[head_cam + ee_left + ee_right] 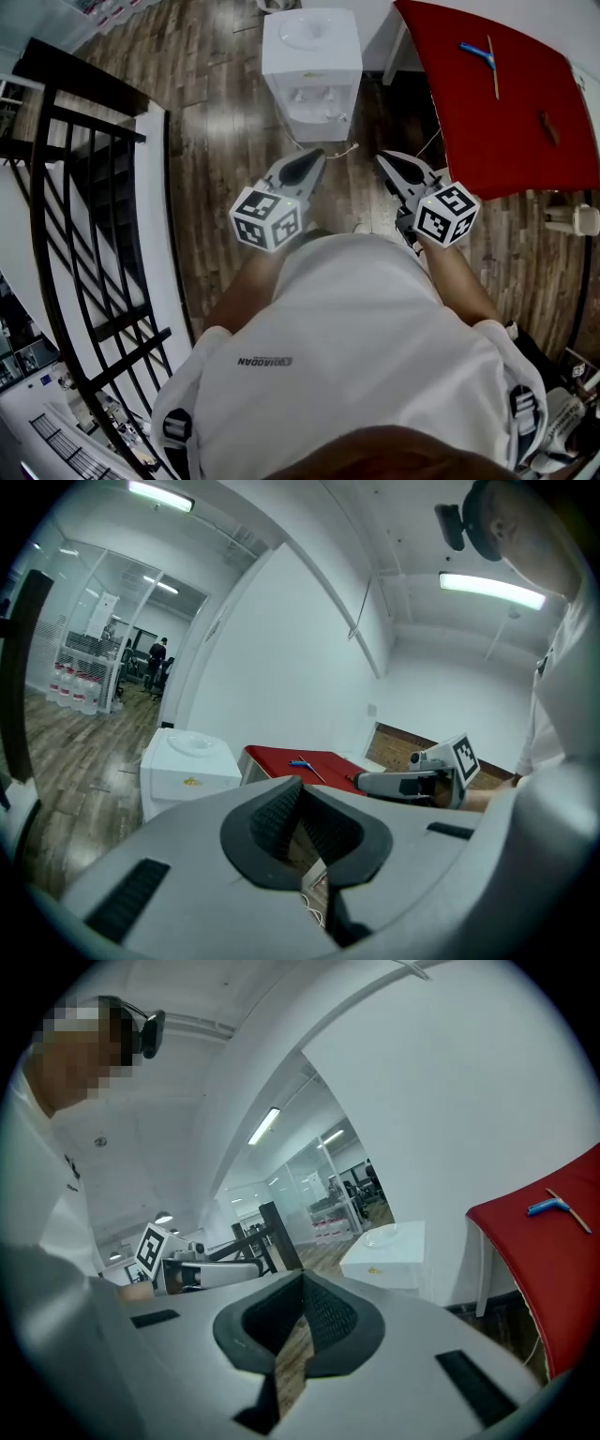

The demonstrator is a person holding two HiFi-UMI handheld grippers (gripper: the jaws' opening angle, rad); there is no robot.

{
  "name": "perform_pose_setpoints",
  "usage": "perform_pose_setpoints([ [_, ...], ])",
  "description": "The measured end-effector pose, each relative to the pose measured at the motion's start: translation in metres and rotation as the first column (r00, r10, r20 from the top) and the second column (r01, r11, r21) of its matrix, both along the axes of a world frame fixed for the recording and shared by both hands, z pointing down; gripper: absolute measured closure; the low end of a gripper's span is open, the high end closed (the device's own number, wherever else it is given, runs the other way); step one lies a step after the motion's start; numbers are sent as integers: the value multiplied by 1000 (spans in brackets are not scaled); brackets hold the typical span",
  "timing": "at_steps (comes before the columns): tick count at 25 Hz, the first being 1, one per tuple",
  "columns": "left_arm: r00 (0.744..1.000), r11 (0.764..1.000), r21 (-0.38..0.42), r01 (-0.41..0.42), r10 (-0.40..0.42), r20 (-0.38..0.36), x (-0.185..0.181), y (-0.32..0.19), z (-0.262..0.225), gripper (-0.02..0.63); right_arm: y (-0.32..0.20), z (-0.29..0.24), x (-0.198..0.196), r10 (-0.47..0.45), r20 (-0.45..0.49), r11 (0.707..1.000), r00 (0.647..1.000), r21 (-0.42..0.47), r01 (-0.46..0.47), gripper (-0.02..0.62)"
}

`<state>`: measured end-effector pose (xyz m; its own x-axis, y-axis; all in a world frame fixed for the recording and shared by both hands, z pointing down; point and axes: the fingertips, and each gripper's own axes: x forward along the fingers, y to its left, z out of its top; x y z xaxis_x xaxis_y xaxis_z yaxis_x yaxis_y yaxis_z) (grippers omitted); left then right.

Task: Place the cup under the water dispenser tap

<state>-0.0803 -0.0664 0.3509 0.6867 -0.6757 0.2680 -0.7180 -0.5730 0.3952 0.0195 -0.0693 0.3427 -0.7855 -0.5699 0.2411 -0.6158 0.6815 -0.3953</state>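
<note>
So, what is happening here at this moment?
A person stands on the wooden floor and holds the left tongs and the right tongs out in front. Both tongs are shut and empty. They point toward the white water dispenser, which stands beside a red table. No cup is held, and I see none at the dispenser.

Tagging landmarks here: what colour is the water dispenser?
White; the water dispenser shows best in the head view.

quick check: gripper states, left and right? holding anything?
Left gripper: closed, jaw tips together, holding nothing.
Right gripper: closed, jaw tips together, holding nothing.
</note>
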Motion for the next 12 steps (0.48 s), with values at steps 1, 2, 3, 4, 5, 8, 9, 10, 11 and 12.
perform_pose_setpoints([
  [1, 1000, 1000, 1, 8, -8, 5, 5, 3, -2, 611, 2, -1, 7, -3, -3, 1000, 1000, 2, 3, 574],
  [2, 1000, 1000, 5, 17, -17, 11, 9, 7, -4, 611, 3, -2, 14, -6, -7, 1000, 1000, 6, 6, 574],
  [3, 999, 1000, 10, 28, -28, 17, 12, 10, -6, 611, 5, -4, 20, -11, -9, 1000, 1000, 9, 11, 574],
  [4, 999, 999, 14, 43, -44, 20, 14, 13, -7, 611, 6, -4, 25, -18, -8, 1000, 1000, 10, 18, 574],
  [5, 998, 998, 15, 60, -60, 22, 15, 16, -7, 611, 8, -3, 30, -27, -9, 1000, 1000, 8, 27, 574],
  [8, 994, 995, 7, 103, -103, 25, 24, 25, -3, 611, 16, 5, 42, -64, -24, 998, 998, -1, 64, 574],
  [9, 993, 993, 4, 114, -115, 27, 26, 29, -1, 611, 18, 8, 44, -76, -29, 997, 997, -1, 76, 574],
  [10, 992, 992, 3, 126, -126, 31, 28, 33, 0, 611, 19, 12, 46, -86, -31, 996, 996, -1, 86, 574],
  [11, 990, 991, 1, 137, -137, 36, 29, 37, 2, 611, 20, 16, 47, -91, -30, 996, 995, -1, 91, 574],
  [12, 988, 989, -3, 147, -147, 42, 29, 42, 4, 611, 20, 20, 49, -93, -28, 996, 995, -5, 93, 574],
])
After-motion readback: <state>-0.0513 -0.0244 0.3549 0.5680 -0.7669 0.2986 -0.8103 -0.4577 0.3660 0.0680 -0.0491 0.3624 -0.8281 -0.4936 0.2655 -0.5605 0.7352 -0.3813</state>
